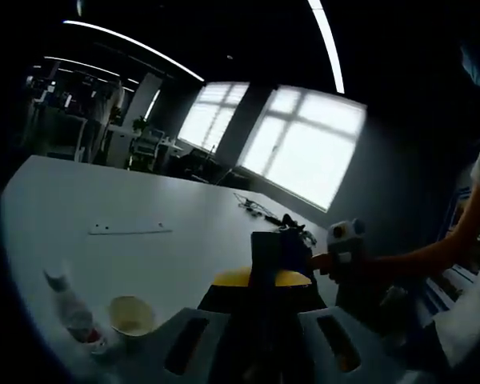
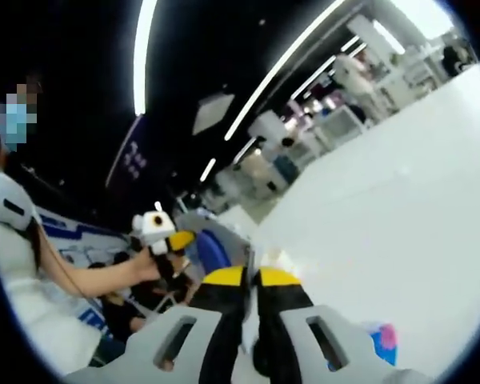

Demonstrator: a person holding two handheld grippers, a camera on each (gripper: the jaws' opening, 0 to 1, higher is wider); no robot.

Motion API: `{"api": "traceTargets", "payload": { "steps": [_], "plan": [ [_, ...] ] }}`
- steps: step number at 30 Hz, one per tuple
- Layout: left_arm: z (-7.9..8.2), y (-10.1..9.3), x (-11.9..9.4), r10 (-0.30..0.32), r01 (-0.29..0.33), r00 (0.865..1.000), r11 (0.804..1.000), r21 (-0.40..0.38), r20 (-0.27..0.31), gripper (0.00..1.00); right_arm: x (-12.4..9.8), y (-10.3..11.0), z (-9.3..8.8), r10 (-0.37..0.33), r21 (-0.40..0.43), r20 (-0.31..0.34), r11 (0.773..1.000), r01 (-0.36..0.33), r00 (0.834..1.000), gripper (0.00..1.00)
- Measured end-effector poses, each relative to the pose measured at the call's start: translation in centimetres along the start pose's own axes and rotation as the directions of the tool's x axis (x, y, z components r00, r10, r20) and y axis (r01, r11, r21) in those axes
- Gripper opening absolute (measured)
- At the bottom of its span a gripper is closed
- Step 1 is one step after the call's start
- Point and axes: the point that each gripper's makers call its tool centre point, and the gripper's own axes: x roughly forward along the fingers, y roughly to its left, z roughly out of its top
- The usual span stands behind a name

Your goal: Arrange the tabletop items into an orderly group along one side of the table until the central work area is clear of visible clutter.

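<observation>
While the left tongs stand low in the left gripper view, the wide white surface spreads ahead of them and to their left. These tongs are closed on a dark flat object, which stands up between the yellow tips; what it is, I cannot tell. To the right of the left tongs a person's arm reaches in with the other gripper, close beside the dark object. Beyond the tongs, far on the surface, lies a tangle of dark cables. To the left and further away lies a thin white strip. Near the left side of the tongs stands a paper cup, and just beside it a small bottle lies on its side.

In the right gripper view the right tongs are closed with nothing between them. A pink and blue item lies on the surface just right of them.
</observation>
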Motion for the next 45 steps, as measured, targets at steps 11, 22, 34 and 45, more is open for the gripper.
{"api": "traceTargets", "payload": {
  "steps": [11, 22, 34, 45],
  "plan": [
    [-0.9, 0.5, 0.4, 0.043, -0.044, 0.999, 0.999, -0.013, -0.026, 0.06, -0.1, -0.4, 0.6, -0.019, -0.029, -0.011, 0.999, 0.019, 1.0, 0.0],
    [-2.4, 2.0, 2.0, 0.108, -0.106, 0.99, 0.994, 0.024, -0.096, 0.06, -0.2, -1.8, 1.0, -0.064, -0.006, -0.033, 0.998, 0.064, 0.997, 0.0],
    [-4.5, 4.1, 3.9, 0.18, -0.168, 0.965, 0.982, 0.081, -0.19, 0.07, -0.2, -4.4, 1.5, -0.135, 0.007, -0.059, 0.991, 0.136, 0.989, 0.0],
    [-6.6, 6.0, 5.4, 0.253, -0.24, 0.934, 0.967, 0.083, -0.252, 0.08, -0.2, -6.4, 1.1, -0.168, 0.011, -0.083, 0.985, 0.169, 0.982, 0.0]
  ]
}}
